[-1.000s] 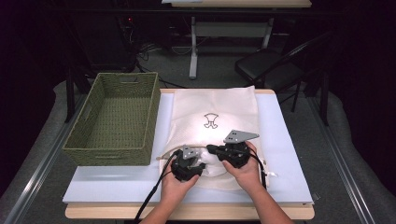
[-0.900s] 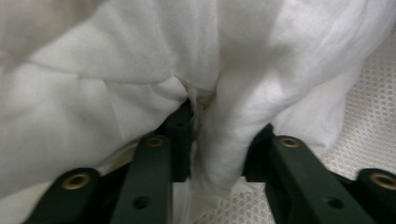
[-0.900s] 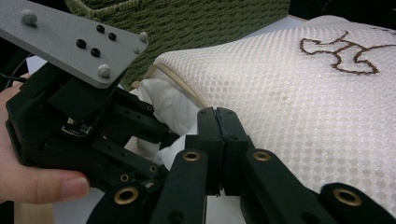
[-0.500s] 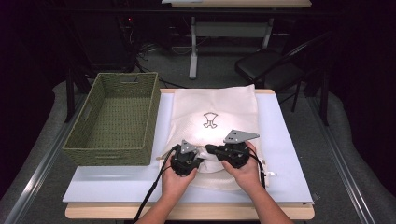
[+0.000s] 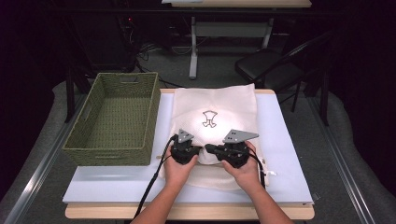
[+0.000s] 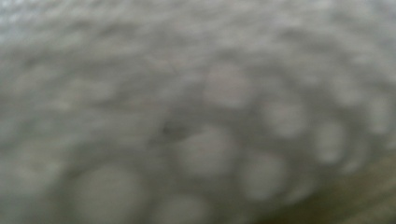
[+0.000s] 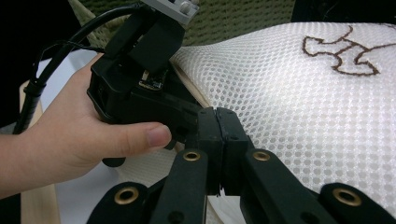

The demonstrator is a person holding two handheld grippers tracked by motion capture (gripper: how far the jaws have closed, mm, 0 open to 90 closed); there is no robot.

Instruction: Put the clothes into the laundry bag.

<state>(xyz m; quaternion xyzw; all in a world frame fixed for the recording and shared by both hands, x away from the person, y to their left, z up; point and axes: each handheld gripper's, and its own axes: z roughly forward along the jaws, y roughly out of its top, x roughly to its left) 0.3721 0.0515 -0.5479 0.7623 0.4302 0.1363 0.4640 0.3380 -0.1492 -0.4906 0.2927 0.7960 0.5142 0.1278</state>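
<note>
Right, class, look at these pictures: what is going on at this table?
A person holds a gripper in each hand over a white mesh bag lying flat on the table. The left gripper and right gripper meet nose to nose at the bag's near part. In the right gripper view the right gripper's jaws are shut together, with mesh around them. The left gripper view is a blur of mesh, so its jaws cannot be judged. A green basket stands to the left.

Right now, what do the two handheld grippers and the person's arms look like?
Both the left gripper and the right gripper are black, blocky units, each topped by a grey three-cornered plate. A black cable trails from the left one. In the right gripper view the jaws are black linkage arms with brass-coloured rivets. The forearms are bare, no sleeves or gloves visible.
</note>
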